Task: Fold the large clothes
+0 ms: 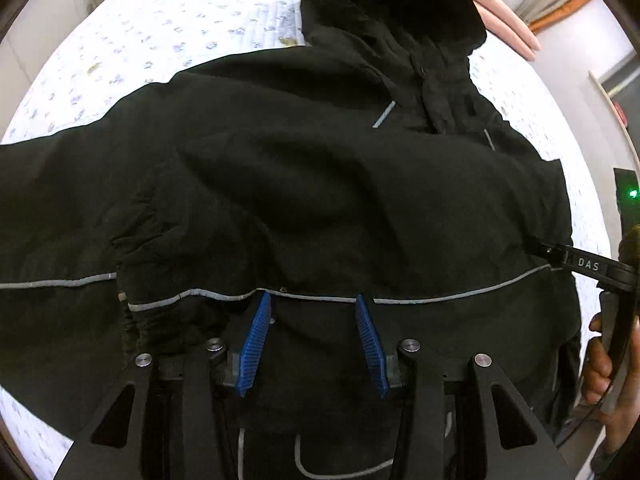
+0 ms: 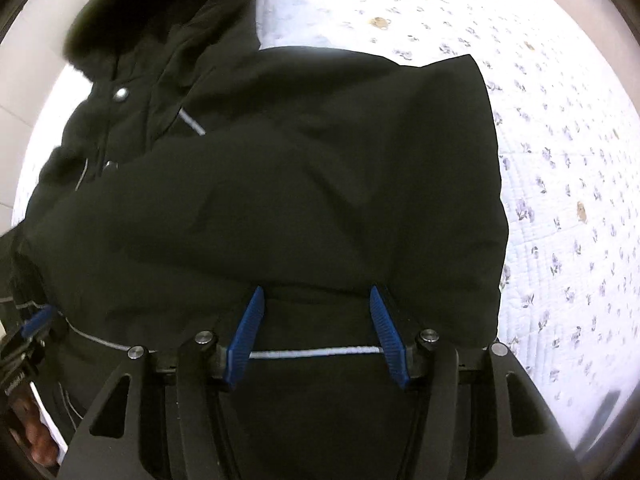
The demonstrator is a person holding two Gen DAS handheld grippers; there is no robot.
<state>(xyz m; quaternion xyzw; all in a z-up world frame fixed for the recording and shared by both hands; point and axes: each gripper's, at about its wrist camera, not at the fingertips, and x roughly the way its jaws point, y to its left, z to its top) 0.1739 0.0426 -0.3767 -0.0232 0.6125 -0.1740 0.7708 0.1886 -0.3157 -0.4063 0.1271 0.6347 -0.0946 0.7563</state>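
Observation:
A large black hooded jacket (image 1: pixel 320 184) with thin grey reflective piping lies on a floral white bedspread (image 1: pixel 160 20). Its hood (image 1: pixel 384 8) points away from me and one sleeve is folded across the chest. My left gripper (image 1: pixel 312 300) is open, its blue fingers (image 1: pixel 256 340) resting over the jacket's lower front by the piping line. My right gripper (image 2: pixel 316 292) is open too, blue fingers (image 2: pixel 384 332) over the jacket (image 2: pixel 280 184) near its hem. The right gripper also shows at the right edge of the left wrist view (image 1: pixel 588 266), touching the jacket's side.
A pink cloth (image 1: pixel 508 20) lies on the bed beyond the hood. The bedspread (image 2: pixel 560 160) stretches out to the right of the jacket. The left gripper's blue finger (image 2: pixel 38 320) and a hand show at the left edge of the right wrist view.

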